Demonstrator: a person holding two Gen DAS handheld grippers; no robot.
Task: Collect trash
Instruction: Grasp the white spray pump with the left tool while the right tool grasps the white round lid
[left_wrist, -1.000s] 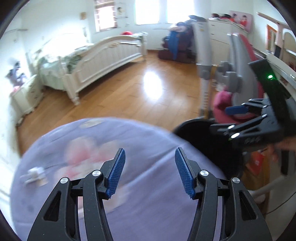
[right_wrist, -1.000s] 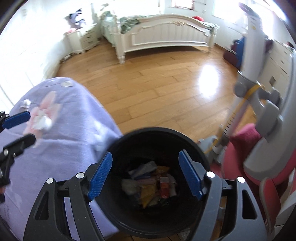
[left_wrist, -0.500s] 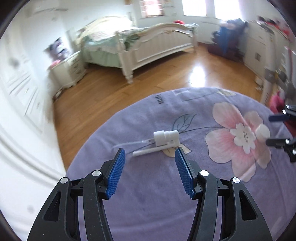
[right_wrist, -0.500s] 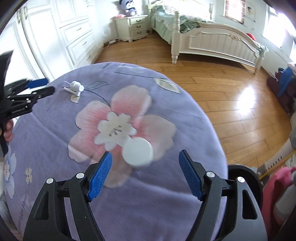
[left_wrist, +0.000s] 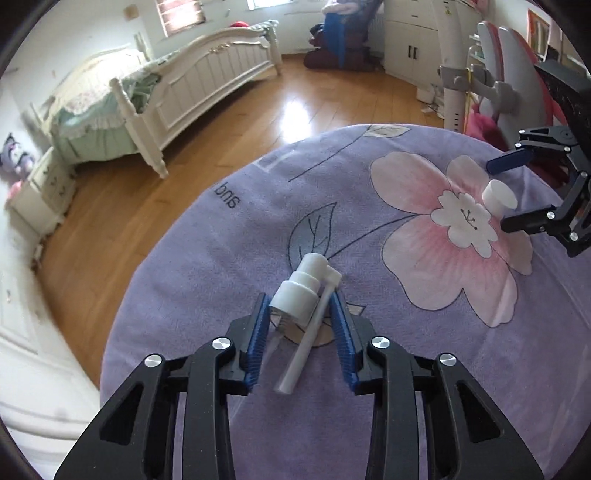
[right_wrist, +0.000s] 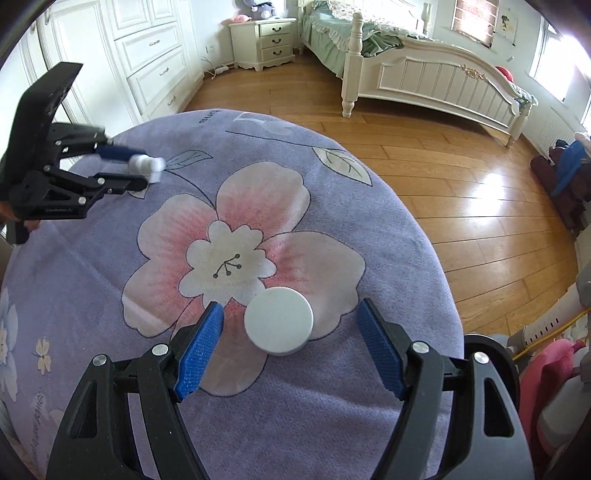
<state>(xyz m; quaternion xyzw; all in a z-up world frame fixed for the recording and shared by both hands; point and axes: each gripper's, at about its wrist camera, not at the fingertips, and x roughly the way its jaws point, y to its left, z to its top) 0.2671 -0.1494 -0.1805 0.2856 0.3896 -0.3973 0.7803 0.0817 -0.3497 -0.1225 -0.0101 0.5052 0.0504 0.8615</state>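
On a purple floral tablecloth (left_wrist: 221, 280), the left gripper (left_wrist: 300, 306) has just been narrowing its jaws around a white spray-pump head (left_wrist: 301, 288), whose cap points away from the camera and whose long nozzle tube runs back between the blue pads; contact is unclear. Across the printed pink flower (right_wrist: 236, 258), the right gripper (right_wrist: 290, 325) stands wide open astride a round white lid (right_wrist: 279, 321) lying flat.

This was a home bedroom: a white panelled bed (right_wrist: 424, 79) with green ruffled bedding stood at twelve o'clock on a wooden floor (right_wrist: 461, 177), a nightstand (right_wrist: 264, 44) beside it bearing what looked like a plush toy, and white drawers (right_wrist: 147, 66) at ten o'clock.
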